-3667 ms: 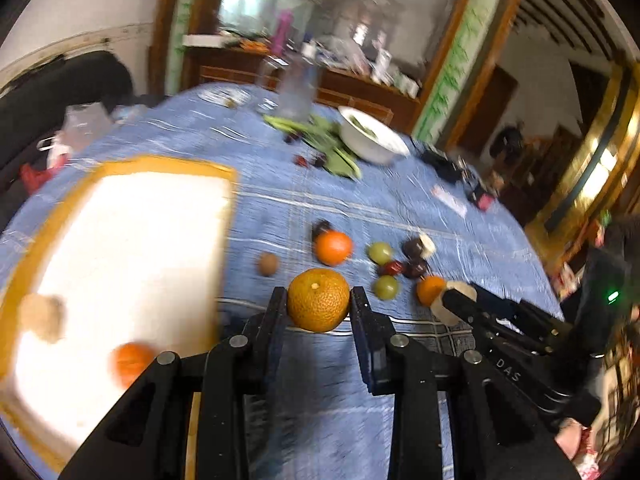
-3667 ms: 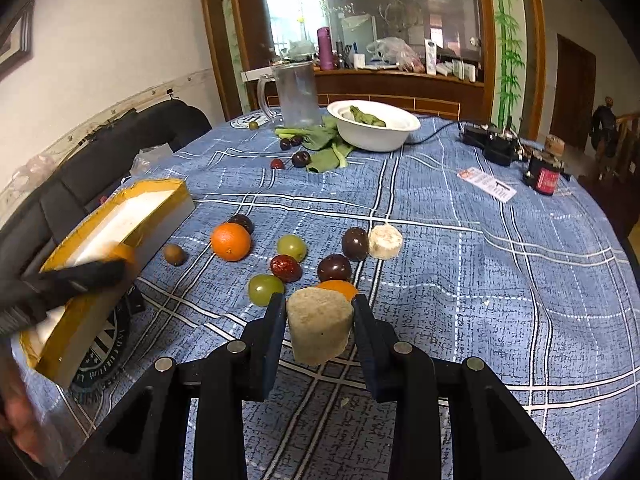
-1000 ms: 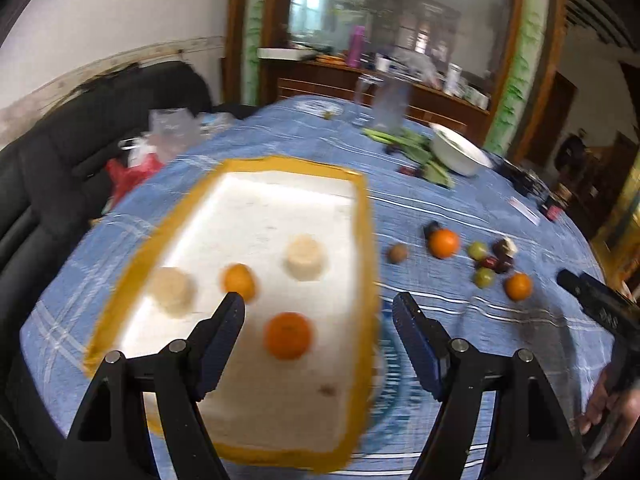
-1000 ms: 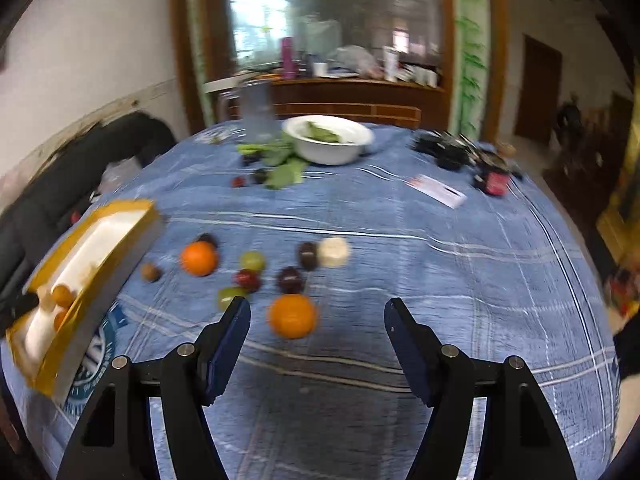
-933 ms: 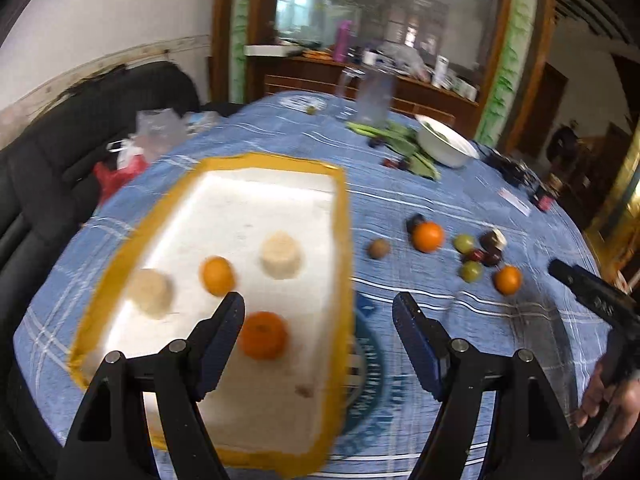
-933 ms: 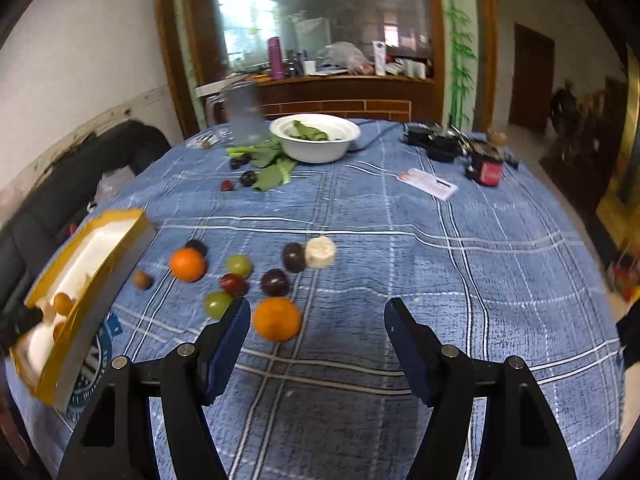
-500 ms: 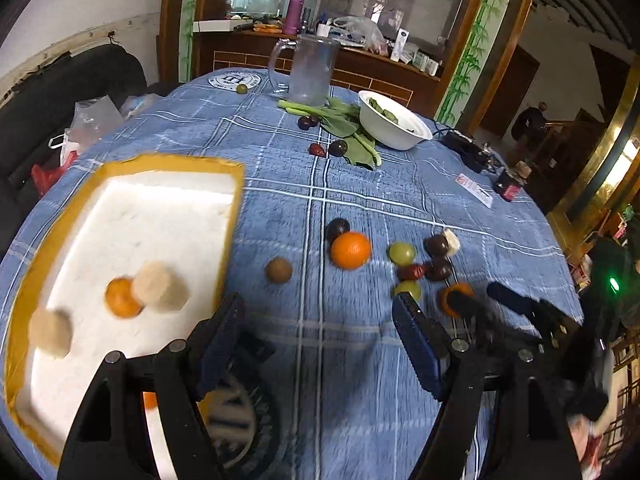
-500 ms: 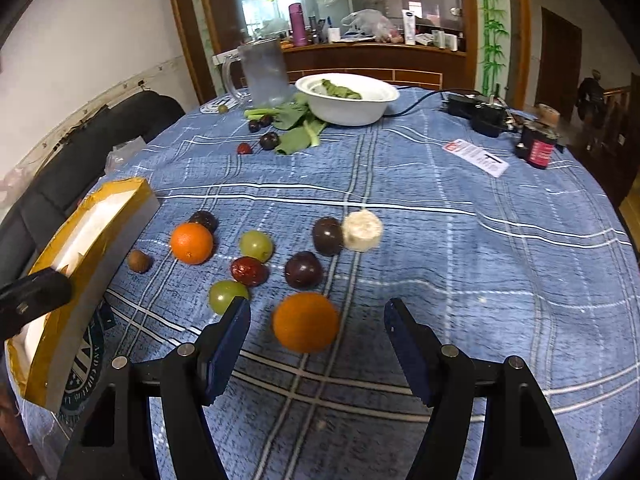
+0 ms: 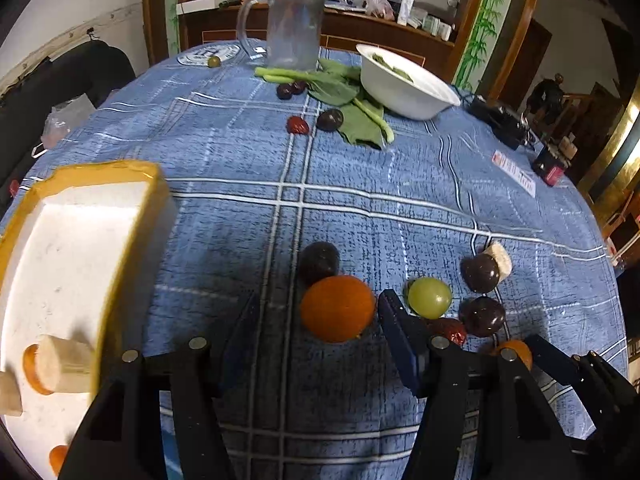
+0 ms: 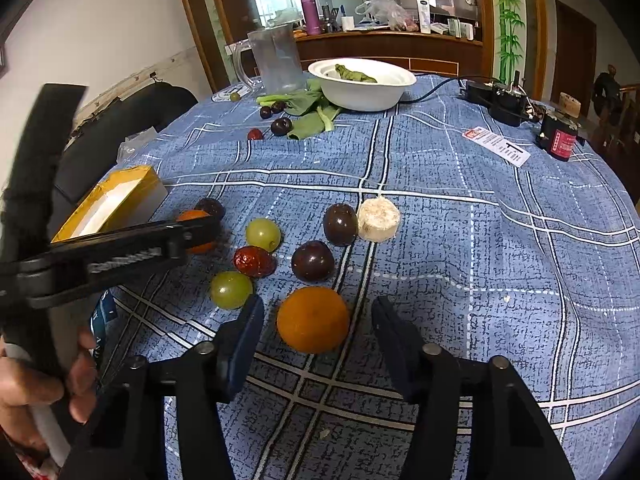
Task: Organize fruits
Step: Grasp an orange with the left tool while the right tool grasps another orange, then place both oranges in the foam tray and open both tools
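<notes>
My left gripper (image 9: 316, 320) is open, its fingers on either side of an orange (image 9: 337, 308) that lies on the blue cloth; a dark plum (image 9: 319, 261) sits just behind it. My right gripper (image 10: 316, 332) is open around a second orange (image 10: 313, 319), not touching it. Between them lie green grapes (image 10: 263, 234), a red date (image 10: 253, 261), dark plums (image 10: 312, 261) and a banana piece (image 10: 378, 219). The yellow-rimmed white tray (image 9: 72, 248) at left holds banana pieces (image 9: 64, 364) and small oranges. The left gripper also shows in the right wrist view (image 10: 192, 234).
At the far side stand a white bowl (image 9: 404, 84) with greens, loose green leaves (image 9: 352, 112), a clear pitcher (image 9: 294, 26), more dark fruits (image 9: 330, 119) and a red date (image 9: 298, 125). A card (image 10: 496, 146) and a dark jar (image 10: 560, 140) lie at right.
Both grippers have released their fruit into the tray and swung back to the loose fruit. Over the last second each has moved in low around an orange.
</notes>
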`<state>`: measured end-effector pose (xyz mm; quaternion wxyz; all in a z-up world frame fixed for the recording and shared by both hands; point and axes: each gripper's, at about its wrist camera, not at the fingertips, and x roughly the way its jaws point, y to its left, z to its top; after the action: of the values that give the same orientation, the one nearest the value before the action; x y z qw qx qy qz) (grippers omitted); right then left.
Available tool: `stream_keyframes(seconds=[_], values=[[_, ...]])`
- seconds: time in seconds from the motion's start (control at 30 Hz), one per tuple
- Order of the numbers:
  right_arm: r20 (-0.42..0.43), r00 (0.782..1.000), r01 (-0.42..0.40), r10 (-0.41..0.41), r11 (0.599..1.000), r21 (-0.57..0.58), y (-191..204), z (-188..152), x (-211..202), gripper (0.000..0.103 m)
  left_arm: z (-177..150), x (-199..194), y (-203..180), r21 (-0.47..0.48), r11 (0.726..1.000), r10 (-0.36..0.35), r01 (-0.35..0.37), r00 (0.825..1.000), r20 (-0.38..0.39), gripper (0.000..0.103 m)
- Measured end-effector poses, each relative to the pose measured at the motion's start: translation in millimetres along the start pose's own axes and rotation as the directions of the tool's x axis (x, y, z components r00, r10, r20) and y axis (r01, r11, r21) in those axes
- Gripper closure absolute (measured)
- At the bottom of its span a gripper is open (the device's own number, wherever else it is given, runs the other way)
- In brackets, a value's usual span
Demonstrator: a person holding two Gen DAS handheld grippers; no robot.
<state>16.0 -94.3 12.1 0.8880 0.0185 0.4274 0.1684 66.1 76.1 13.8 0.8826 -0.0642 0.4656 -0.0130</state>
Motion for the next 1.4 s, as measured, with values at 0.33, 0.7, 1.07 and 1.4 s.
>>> stream_keyframes(seconds=[0.33, 0.7, 1.07, 1.4], values=[[-0.001, 1.0, -0.013, 0.013, 1.0, 0.015, 0, -2, 1, 0.065, -10, -16, -10, 0.022, 1.0, -0.007, 0.006, 0.999, 0.038, 0.069], [0.062, 0.996, -0.063, 0.063, 0.998, 0.006, 7, -3, -15, 0.065, -45, -108, 33, -0.066, 0.995, -0.064, 0.075, 0.986, 0.152, 0.069], [0.119, 0.992, -0.042, 0.043, 0.999, -0.007, 23, -5, -36, 0.065, -94, -159, 168, -0.301, 0.95, 0.136, -0.082, 0.977, 0.163, 0.068], [0.047, 0.962, -0.26, 0.268, 0.956, -0.136, 138, 0, -46, 0.064, -121, -155, 196, -0.309, 0.937, 0.216, -0.165, 0.967, 0.138, 0.068]])
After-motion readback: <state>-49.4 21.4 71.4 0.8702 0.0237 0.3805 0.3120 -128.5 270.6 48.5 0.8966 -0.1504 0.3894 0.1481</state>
